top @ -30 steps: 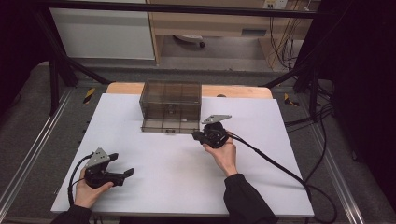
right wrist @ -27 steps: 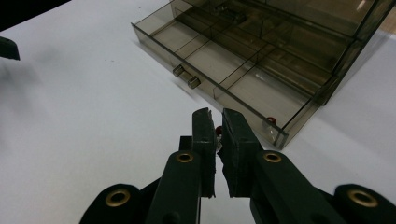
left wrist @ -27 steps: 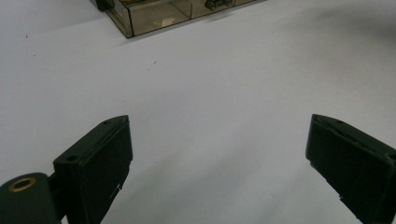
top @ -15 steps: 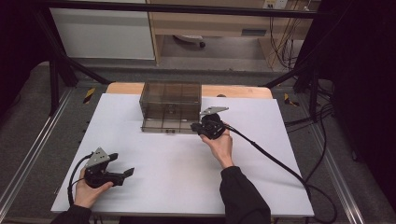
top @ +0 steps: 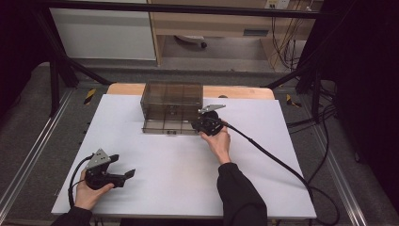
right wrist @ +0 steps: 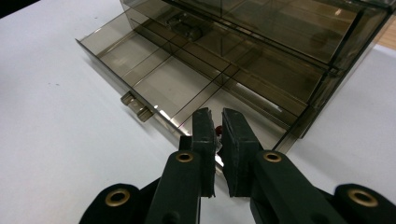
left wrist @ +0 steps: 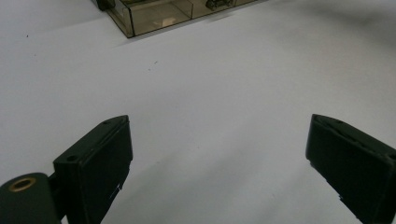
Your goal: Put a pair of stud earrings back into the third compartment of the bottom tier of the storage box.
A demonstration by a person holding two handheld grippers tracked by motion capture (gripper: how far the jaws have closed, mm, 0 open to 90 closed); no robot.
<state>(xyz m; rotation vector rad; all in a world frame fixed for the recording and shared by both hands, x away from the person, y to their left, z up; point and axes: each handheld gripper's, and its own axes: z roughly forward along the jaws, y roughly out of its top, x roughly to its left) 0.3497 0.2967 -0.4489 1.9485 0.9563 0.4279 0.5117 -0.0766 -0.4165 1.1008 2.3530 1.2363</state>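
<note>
A smoked clear drawer box [top: 172, 101] stands at the table's far middle, its bottom drawer [right wrist: 177, 84] pulled out, with a small handle [right wrist: 137, 106] on the front. Dividers split the drawer into several compartments, and a small dark part [right wrist: 186, 25] lies in a far one. My right gripper [right wrist: 218, 116] hangs over the drawer's right-hand end [top: 188, 127], jaws almost together with a small red thing [right wrist: 218, 129] pinched between them, mostly hidden. My left gripper [top: 123, 165] rests near the front left of the table, jaws wide open [left wrist: 217, 154] with nothing between them.
The white table top [top: 188, 169] lies bare between the two hands. A black cable [top: 268, 155] trails from the right gripper off the table's right front. The wooden strip [top: 235, 92] and metal frame rails run behind the box.
My right gripper has moved away from the person and a little left, up to the open drawer's right end. The left gripper has stayed put.
</note>
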